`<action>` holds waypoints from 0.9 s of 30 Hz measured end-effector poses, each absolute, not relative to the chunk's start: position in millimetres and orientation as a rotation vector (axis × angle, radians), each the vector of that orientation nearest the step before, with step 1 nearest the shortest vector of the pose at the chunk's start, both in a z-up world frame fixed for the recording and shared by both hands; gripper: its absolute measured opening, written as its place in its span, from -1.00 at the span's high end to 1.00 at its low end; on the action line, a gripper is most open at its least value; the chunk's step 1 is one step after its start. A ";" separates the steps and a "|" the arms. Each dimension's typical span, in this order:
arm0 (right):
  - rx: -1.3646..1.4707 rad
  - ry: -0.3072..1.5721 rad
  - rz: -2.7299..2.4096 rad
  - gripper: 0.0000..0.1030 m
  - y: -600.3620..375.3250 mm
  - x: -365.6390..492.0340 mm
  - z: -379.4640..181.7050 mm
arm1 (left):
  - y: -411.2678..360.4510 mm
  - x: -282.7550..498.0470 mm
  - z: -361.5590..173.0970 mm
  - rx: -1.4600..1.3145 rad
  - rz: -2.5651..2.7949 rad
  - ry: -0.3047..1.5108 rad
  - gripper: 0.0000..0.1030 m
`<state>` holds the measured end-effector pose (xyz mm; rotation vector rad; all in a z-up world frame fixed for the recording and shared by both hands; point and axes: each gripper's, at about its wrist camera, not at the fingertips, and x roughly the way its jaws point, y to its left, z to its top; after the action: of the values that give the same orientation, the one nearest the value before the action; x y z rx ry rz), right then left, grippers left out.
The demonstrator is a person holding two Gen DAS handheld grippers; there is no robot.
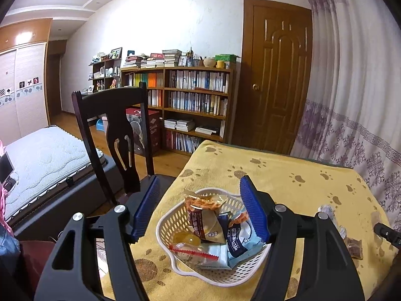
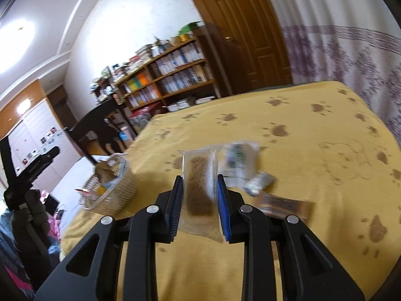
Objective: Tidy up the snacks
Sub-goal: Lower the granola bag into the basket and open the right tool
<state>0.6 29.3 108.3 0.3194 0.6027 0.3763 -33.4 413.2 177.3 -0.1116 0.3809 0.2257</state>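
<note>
Left gripper [image 1: 200, 208]: its 2 blue-padded fingers are spread wide, one on each side of the basket, gripping nothing.
Right gripper [image 2: 199, 195]: its 2 fingers pinch a clear packet [image 2: 199, 185] holding a brown crumbly bar, lifted above the cloth; the view is blurred.
Basket [image 1: 175, 228]: 1 white perforated plastic basket with a wavy rim, sitting on the tablecloth near the table's left edge. In the right wrist view it lies to the left of the held packet.
Snacks in basket [image 1: 208, 228]: several wrapped packets piled together, at least 5; 2 brown ones and 1 dark blue one carry printed characters too small to read.
Loose snacks [image 2: 240, 165]: 3 packets lie on the cloth just right of the right gripper: 1 pale with green print, 1 small pale one, 1 brown.
Tablecloth [image 1: 288, 175]: 1 yellow cloth with brown paw prints.
Readable writing: "Classic Quilt" on a red box [image 1: 153, 128] on the floor beside the bookcase [image 1: 195, 95].
Chair [image 1: 112, 130]: 1 dark wooden chair at the table's left side.
</note>
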 end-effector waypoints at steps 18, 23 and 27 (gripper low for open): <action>0.296 0.668 0.680 0.48 208.3 36.4 137.8 | 453.2 -55.2 200.1 -0.206 0.256 0.282 -0.71; 0.266 0.701 0.699 0.48 241.8 46.1 136.1 | 454.2 -58.2 202.5 -0.215 0.238 0.271 -0.71; 0.258 0.722 0.708 0.45 262.0 56.2 135.8 | 457.1 -63.6 204.4 -0.222 0.229 0.257 -0.71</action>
<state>56.2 262.0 135.8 0.2581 0.7216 0.7081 -63.6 457.1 204.4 -0.2219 0.2574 0.2288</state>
